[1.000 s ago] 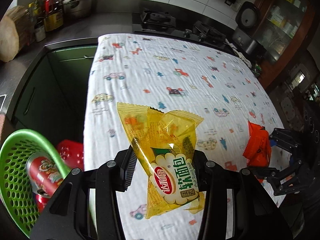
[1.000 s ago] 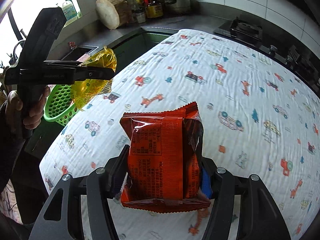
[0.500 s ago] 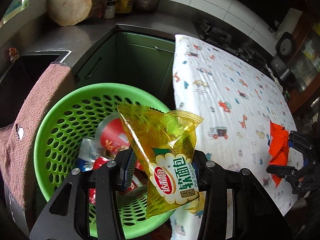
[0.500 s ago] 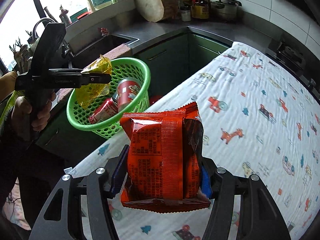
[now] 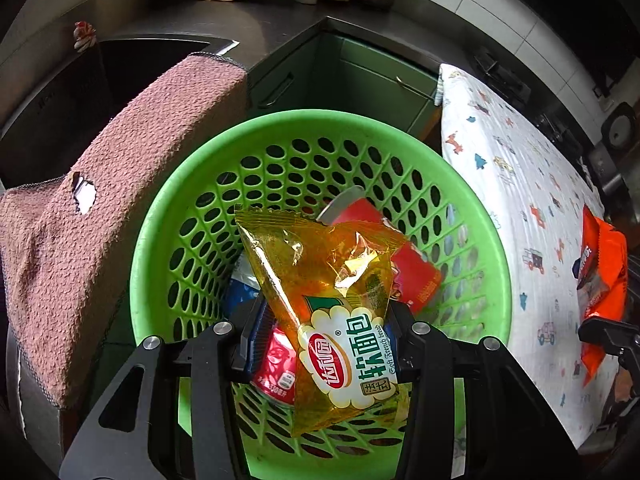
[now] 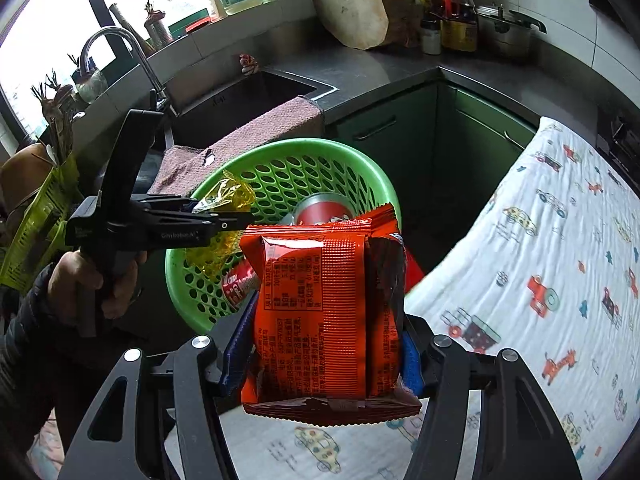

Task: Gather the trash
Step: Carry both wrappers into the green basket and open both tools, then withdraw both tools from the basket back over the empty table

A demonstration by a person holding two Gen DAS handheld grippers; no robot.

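My left gripper (image 5: 324, 344) is shut on a yellow bread wrapper (image 5: 332, 300) and holds it right over the green basket (image 5: 160, 208). Inside the basket lie a red can (image 5: 412, 272) and other red and blue packets. My right gripper (image 6: 320, 356) is shut on an orange snack packet (image 6: 324, 312), held above the table's near edge, just right of the basket (image 6: 304, 168). The right wrist view shows the left gripper (image 6: 224, 216) side-on with the yellow wrapper (image 6: 224, 196) above the basket. In the left wrist view the orange packet (image 5: 604, 272) appears at the far right.
A table under a white cloth with cartoon prints (image 6: 540, 264) lies to the right. A brownish towel (image 5: 104, 200) hangs over the sink edge (image 6: 256, 92) behind the basket. Green cabinets (image 6: 400, 136), a faucet (image 6: 120, 52), bottles and a pot (image 6: 504, 36) stand on the counter.
Both grippers swung left from over the table toward the basket. The yellow wrapper now hangs above the basket's middle; the orange packet came close to its rim. Both grips held.
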